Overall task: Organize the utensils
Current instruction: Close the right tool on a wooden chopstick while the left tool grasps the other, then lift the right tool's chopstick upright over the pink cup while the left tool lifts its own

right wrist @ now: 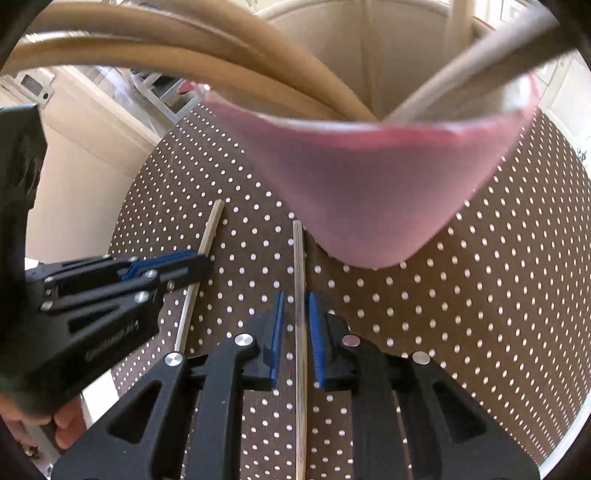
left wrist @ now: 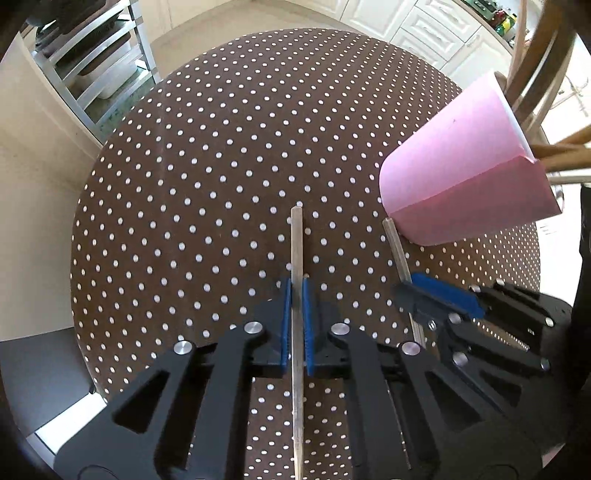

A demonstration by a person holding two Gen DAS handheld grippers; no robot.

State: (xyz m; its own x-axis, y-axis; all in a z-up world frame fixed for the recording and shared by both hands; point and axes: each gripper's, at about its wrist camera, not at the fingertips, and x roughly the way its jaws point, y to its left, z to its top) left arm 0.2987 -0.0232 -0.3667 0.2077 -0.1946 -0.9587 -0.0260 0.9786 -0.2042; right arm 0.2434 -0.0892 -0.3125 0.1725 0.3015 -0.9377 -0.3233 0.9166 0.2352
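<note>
Two thin pale chopsticks lie on the dotted table. In the left wrist view my left gripper (left wrist: 296, 291) is shut on one chopstick (left wrist: 296, 247) that runs between its blue pads. The second chopstick (left wrist: 397, 251) lies to the right, its tip against a pink cup (left wrist: 461, 173). My right gripper (left wrist: 408, 291) is at that stick. In the right wrist view my right gripper (right wrist: 296, 306) straddles this chopstick (right wrist: 298, 266) with small gaps on both sides. The pink cup (right wrist: 369, 192) stands just ahead, holding wooden utensils (right wrist: 207, 48). The left gripper (right wrist: 199, 264) shows at left on its chopstick (right wrist: 210, 229).
The round table (left wrist: 221, 166) has a brown cloth with white dots. A metal shelf rack (left wrist: 92, 62) stands beyond its far left edge. White cabinets (left wrist: 424, 26) line the back. The table edge runs close behind both grippers.
</note>
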